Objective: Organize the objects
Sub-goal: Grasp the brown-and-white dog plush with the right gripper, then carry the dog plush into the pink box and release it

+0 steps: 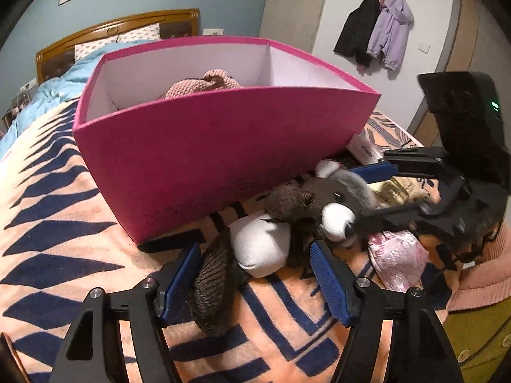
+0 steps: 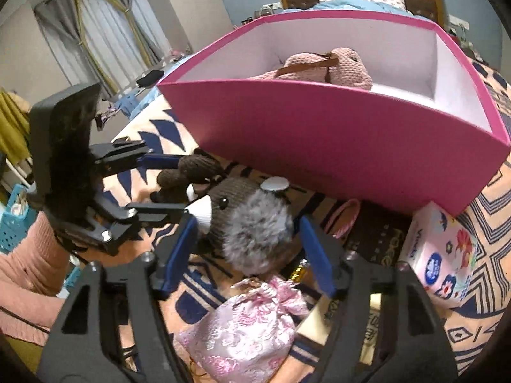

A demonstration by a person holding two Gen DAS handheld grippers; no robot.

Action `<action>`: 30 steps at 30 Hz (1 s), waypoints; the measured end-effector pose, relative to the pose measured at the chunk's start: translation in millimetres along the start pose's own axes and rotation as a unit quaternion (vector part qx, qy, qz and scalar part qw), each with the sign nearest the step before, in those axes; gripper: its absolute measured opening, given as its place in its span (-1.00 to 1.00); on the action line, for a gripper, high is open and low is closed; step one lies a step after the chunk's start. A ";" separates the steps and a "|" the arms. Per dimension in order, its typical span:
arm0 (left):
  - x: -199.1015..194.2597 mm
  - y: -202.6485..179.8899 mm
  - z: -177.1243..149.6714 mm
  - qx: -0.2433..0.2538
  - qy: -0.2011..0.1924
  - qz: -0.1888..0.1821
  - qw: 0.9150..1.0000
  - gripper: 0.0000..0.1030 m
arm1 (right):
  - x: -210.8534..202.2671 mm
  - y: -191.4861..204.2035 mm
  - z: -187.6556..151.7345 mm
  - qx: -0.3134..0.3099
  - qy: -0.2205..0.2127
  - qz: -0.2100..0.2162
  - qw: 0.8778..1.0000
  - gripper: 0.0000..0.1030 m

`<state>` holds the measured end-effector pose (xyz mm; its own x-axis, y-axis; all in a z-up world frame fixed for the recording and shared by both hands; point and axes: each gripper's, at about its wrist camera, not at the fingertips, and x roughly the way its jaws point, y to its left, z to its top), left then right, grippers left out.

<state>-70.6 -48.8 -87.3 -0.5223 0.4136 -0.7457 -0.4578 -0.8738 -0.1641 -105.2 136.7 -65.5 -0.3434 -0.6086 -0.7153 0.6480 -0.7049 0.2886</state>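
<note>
— Jaws first: how do they stand?

— On the left gripper (image 1: 255,247) the jaws are clamped on the lower body of the stuffed toy (image 1: 306,201), with ribbed blue pads against its knitted limbs. On the right gripper (image 2: 247,220) the jaws are apart, with the toy's head between them and a thin gap showing on one side.

— Where is the toy?

— It lies on the blanket (image 1: 64,223) of the bed, just in front of the box (image 1: 223,146), close to its near wall.

— What is it made of?

— Brown ribbed knit for the body, a puff of grey fuzzy fur on the head, and a rounded white foot and a white muzzle of smooth cloth.

— And the box?

— Stiff card, bright pink outside and plain white inside, straight-walled and open at the top. One knitted bag (image 1: 204,84), dusty pink with a brown strap, sits inside it.

— What else lies around the box?

— In front of it, nearer than the toy, there is one pouch (image 2: 249,322) of shiny pink brocade, gathered at the neck. At the box's near right corner, touching it, sits one tissue pack (image 2: 440,255), soft plastic printed with flowers. Between the toy and that pack lies one dark packet (image 2: 377,236) with gold lettering.

— The count?

— One box, one toy, one bag, one pouch, one tissue pack, one packet, two grippers. The blanket is fleecy peach with navy wedges.
</note>
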 end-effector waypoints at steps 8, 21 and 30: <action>1.5 1.3 2.0 -0.012 0.002 -0.001 1.000 0.39 | -2.9 12.1 -2.0 -0.027 -0.004 -0.010 1.000 0.36; -2.2 -10.2 3.7 -0.012 -0.005 -0.009 1.000 0.23 | 12.2 12.7 0.8 -0.021 0.011 -0.033 0.999 0.15; -33.0 -27.2 16.3 -0.004 -0.047 -0.020 0.999 -0.13 | -19.8 19.8 13.7 -0.027 -0.031 -0.011 0.999 0.06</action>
<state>-52.7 -34.5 -47.7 -0.5698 0.4700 -0.6741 -0.4743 -0.8580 -0.1973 -95.0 129.8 -36.9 -0.3982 -0.6167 -0.6791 0.6759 -0.6978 0.2373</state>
